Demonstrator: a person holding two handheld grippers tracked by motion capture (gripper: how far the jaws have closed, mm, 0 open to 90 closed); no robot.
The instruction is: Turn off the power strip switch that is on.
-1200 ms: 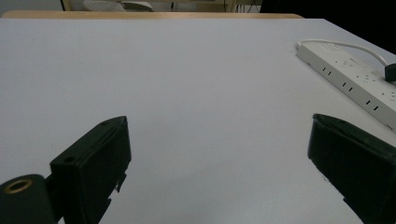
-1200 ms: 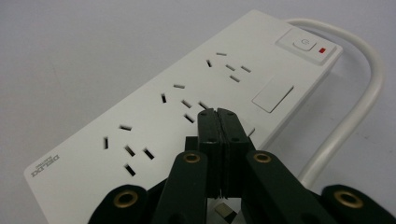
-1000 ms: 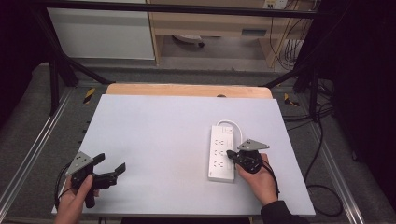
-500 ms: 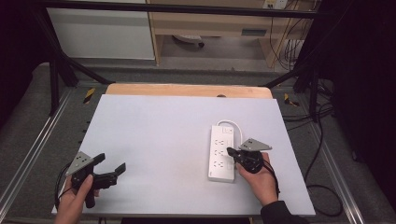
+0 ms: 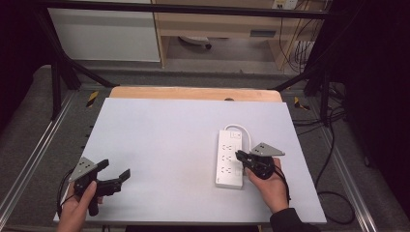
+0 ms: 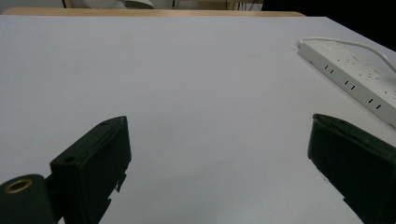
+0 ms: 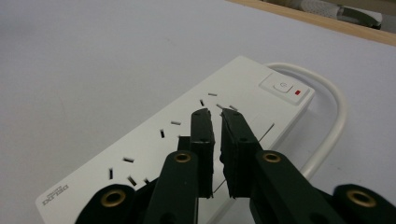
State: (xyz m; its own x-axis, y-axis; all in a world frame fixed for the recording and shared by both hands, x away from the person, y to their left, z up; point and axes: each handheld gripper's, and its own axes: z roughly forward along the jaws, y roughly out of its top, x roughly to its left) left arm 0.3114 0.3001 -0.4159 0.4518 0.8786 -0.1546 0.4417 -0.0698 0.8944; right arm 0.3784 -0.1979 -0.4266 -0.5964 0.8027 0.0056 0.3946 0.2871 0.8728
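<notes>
Jaws of the right gripper (image 7: 215, 116): matte black blocks with brass-ringed pivots, a narrow slit between them, nothing in the slit; they have just been opening a little; tips sit over the middle of the power strip (image 7: 187, 140); contact with its top face can't be told from the right gripper view. Strip is a long white glossy plastic bar, rows of thin slots, square switch with a red dot at its far end, grey logo at its near corner; its white round cable loops past the switch end and is cut off behind the jaws. Left gripper (image 5: 113, 174) well apart from the strip, at the near left of the table (image 5: 159, 140); jaws wide, bare between; outer parts cut off by the frame. Table top flat, matte, pale grey; wooden edge beyond the strip.
</notes>
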